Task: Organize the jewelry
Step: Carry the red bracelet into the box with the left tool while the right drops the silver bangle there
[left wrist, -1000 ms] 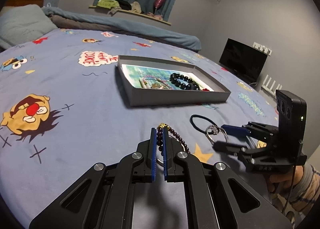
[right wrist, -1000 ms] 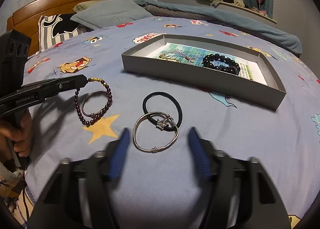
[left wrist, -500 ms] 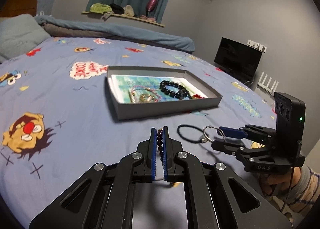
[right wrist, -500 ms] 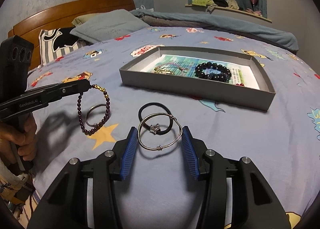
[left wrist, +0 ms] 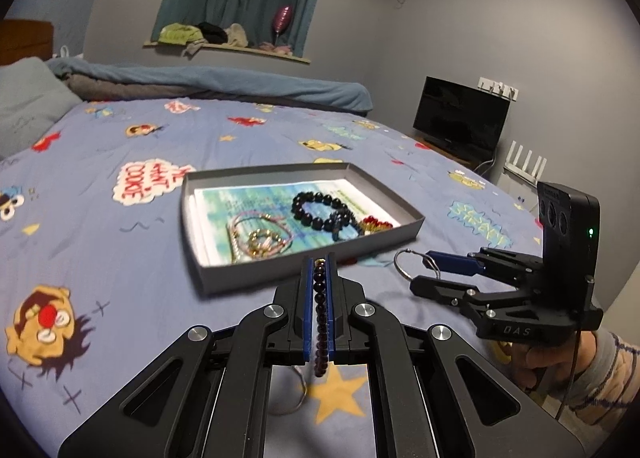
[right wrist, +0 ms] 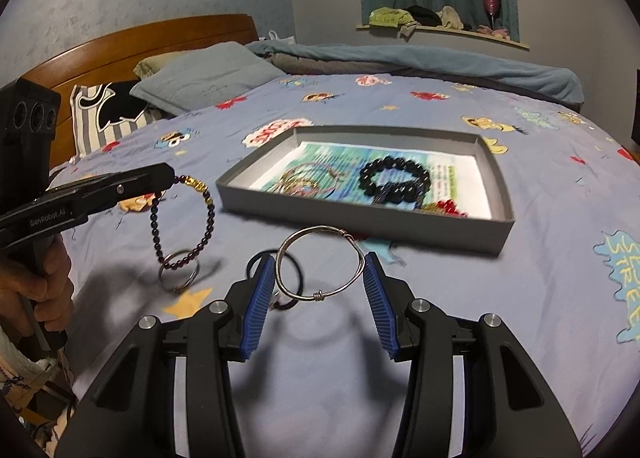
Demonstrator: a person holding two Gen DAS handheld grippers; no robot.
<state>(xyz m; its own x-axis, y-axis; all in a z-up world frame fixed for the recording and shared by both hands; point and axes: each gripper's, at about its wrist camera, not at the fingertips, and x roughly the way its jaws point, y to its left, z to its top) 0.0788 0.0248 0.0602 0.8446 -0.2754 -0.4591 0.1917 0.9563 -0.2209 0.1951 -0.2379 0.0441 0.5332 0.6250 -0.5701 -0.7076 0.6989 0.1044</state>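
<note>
My left gripper (left wrist: 319, 258) is shut on a dark purple bead bracelet (left wrist: 320, 310) and holds it above the bed; the bracelet hangs from the gripper in the right wrist view (right wrist: 188, 218). My right gripper (right wrist: 320, 262) is shut on a silver wire bangle (right wrist: 320, 264) and holds it lifted; it also shows in the left wrist view (left wrist: 430, 266). The grey tray (right wrist: 360, 214) lies ahead with a black bead bracelet (right wrist: 394, 178), a pink string bracelet (left wrist: 260, 234) and red beads (right wrist: 450, 207) in it.
A black hair tie (right wrist: 294, 282) and a small silver ring (right wrist: 176, 276) lie on the blue cartoon bedsheet (right wrist: 520, 258) near a yellow star. Pillows (right wrist: 200, 74) and a wooden headboard stand at the far left. A TV (left wrist: 460, 120) is beyond the bed.
Both grippers have risen and moved toward the tray. The silver bangle has been lifted off the sheet, and the purple bracelet now hangs clear of the bed.
</note>
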